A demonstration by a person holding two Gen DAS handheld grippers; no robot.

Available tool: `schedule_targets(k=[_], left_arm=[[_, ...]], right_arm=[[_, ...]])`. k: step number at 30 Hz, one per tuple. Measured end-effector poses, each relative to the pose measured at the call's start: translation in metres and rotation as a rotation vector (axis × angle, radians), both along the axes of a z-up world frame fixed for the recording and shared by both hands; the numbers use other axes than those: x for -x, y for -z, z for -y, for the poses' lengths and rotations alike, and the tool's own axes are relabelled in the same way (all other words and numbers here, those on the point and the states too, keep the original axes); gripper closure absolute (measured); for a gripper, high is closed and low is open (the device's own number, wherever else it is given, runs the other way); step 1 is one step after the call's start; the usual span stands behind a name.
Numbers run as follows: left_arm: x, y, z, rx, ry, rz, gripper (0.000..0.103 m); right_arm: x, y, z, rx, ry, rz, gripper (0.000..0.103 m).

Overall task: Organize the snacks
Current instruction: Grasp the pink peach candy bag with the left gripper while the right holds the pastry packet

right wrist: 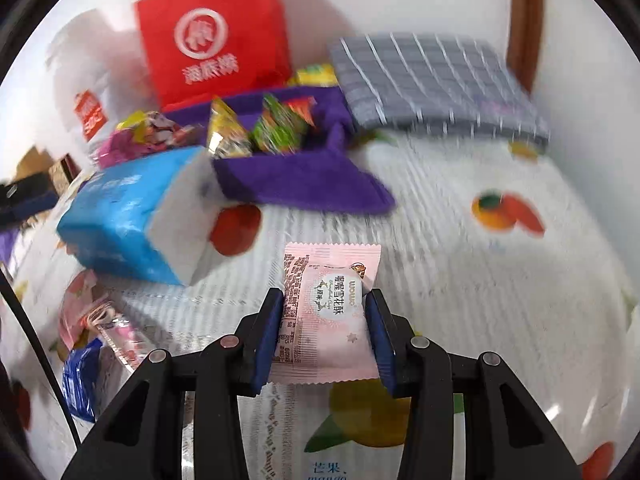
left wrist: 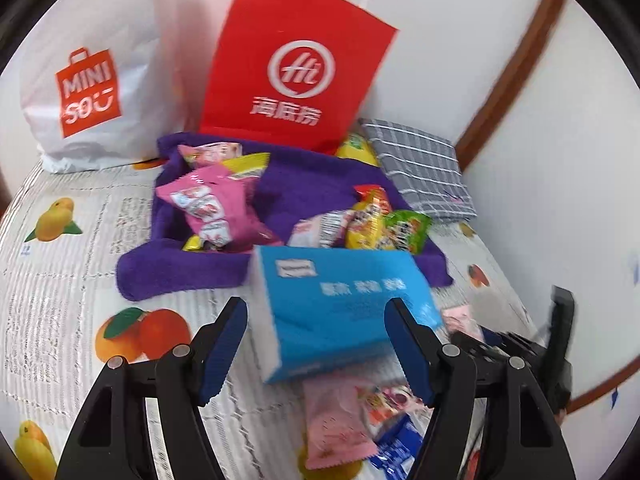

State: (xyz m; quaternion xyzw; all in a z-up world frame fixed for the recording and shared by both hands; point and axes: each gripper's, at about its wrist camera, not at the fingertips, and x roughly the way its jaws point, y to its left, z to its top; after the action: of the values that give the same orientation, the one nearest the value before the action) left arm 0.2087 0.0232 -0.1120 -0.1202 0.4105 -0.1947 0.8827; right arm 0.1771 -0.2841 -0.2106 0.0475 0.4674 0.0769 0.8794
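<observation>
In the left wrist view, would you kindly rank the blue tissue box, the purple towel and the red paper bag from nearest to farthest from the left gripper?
1. Blue tissue box: between the open fingers of the left gripper.
2. Purple towel: just beyond the box, holding snacks.
3. Red paper bag: upright at the back, against the wall.

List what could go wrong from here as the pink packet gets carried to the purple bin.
1. The right gripper pinches the pale pink snack packet only by its soft sides; it could slip out or crush.
2. The blue tissue pack lies in front of the purple fabric bin, between the open left gripper and the bin; a gripper could knock it.
3. The bin already holds many wrapped snacks, so a dropped packet might slide off.
</observation>
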Motion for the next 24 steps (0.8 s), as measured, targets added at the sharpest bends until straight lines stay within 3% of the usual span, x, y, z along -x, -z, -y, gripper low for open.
schedule_targets(k=[4,8,13,17,18,20,24], left_arm=[[0.021,0.012,0.008,-0.008,0.033,-0.023,0.034],[0.036,0.033,0.019,-0.08,0.037,-0.071,0.035],[0.037,0.052,0.037,-0.189,0.036,-0.093,0.036],[0.039,0.06,0.046,-0.271,0.018,-0.067,0.045],[0.041,0.061,0.047,-0.282,0.019,-0.056,0.046],[0.044,0.061,0.049,-0.304,0.008,-0.037,0.057],[0.044,0.062,0.043,-0.264,0.008,-0.04,0.057]], right_arm=[[0.0,0.0,-0.003,0.016,0.003,-0.005,0.06],[0.001,0.002,-0.014,0.098,-0.005,-0.005,0.06],[0.002,0.0,-0.01,0.084,-0.003,-0.005,0.06],[0.002,0.0,-0.009,0.084,-0.002,-0.004,0.06],[0.002,0.0,-0.008,0.077,-0.002,-0.004,0.06],[0.001,0.0,-0.006,0.056,0.0,-0.005,0.06],[0.001,0.001,-0.006,0.045,0.001,-0.003,0.06]])
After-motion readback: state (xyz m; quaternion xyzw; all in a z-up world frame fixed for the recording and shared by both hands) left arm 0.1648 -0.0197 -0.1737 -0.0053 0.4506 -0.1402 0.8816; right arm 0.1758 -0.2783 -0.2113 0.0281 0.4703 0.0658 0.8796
